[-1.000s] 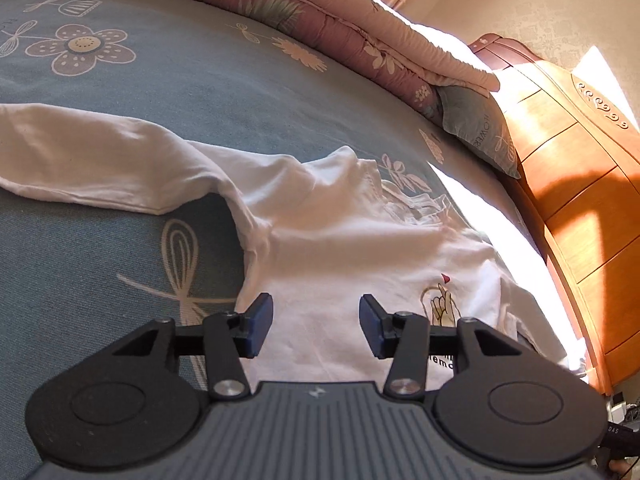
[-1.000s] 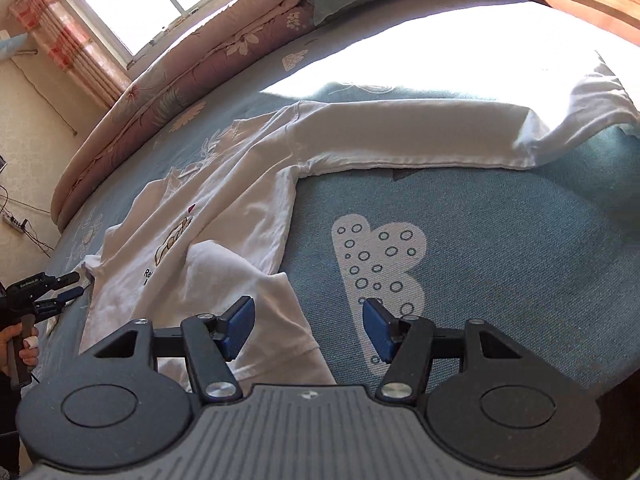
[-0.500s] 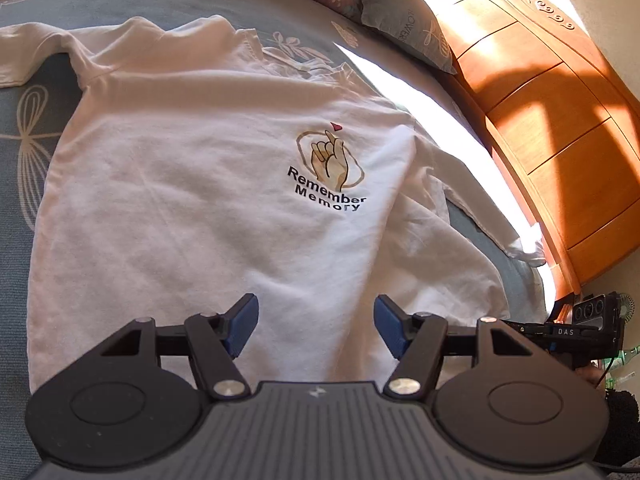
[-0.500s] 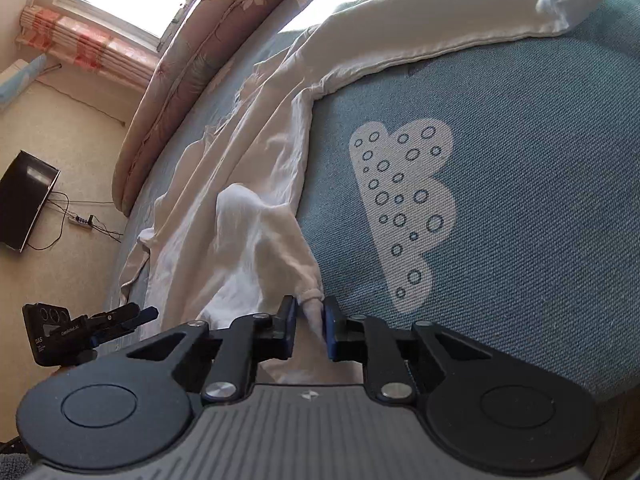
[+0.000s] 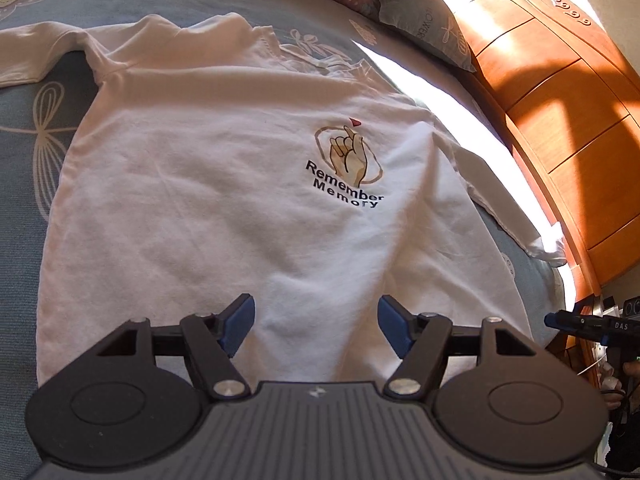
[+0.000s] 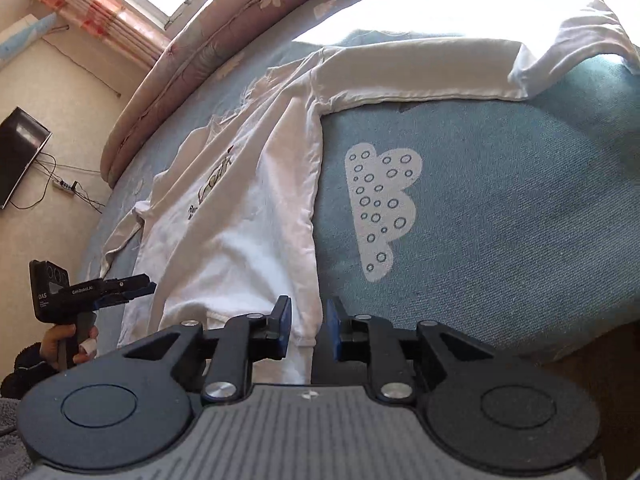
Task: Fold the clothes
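Lying flat, shirt (image 5: 224,184) (white) on bed (image 6: 500,200).

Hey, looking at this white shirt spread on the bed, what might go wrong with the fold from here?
1. The right gripper has just been opening at the shirt's hem corner; the pads do not seem to press the cloth, so it may slip out.
2. The far sleeve trails toward the bed edge and may slide off.
3. Wrinkles below the print could get folded in.

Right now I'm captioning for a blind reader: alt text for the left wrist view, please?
A white shirt printed "Remember Memory" lies flat on a blue bedspread. The left tool hangs open over its hem, beside a wooden headboard.
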The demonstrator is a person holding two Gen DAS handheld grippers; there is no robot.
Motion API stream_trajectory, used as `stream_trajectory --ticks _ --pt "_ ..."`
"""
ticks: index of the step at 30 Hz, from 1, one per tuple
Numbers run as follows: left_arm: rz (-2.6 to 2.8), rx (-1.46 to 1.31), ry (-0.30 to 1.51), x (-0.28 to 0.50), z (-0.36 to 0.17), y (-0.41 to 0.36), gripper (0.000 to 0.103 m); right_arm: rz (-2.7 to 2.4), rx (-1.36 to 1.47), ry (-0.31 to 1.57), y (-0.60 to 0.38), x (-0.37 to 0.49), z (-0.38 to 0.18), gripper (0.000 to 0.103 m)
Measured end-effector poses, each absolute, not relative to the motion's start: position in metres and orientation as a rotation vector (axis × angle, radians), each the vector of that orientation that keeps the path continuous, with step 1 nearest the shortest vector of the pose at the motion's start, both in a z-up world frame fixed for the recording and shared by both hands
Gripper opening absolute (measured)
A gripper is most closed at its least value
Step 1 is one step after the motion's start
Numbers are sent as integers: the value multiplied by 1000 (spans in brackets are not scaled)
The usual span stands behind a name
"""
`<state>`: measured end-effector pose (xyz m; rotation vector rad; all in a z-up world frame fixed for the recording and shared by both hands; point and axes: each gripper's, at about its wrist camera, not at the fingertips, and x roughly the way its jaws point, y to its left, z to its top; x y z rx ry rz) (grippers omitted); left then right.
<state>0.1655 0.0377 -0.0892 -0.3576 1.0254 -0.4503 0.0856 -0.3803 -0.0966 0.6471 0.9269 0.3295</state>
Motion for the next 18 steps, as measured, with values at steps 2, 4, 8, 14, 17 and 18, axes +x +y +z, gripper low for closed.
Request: stream_trajectory --ticks 2,4,8,14,17,18 --pt "-438 -345 1005 167 -86 36 69 345 709 875 -391 110 -98 42" --pt "-427 -370 1004 169 -88 35 70 359 748 861 -393 142 -105 53" --pt "-386 -410 1014 173 -97 36 70 384 804 900 -387 209 -129 53" --pt "-392 -532 991 175 -107 48 74 409 858 932 -374 266 -155 53" --pt "-393 -553 985 178 -108 49 75 417 890 892 -374 283 -159 50" --pt "-394 -556 983 179 -109 48 75 417 892 878 -374 288 -160 47"
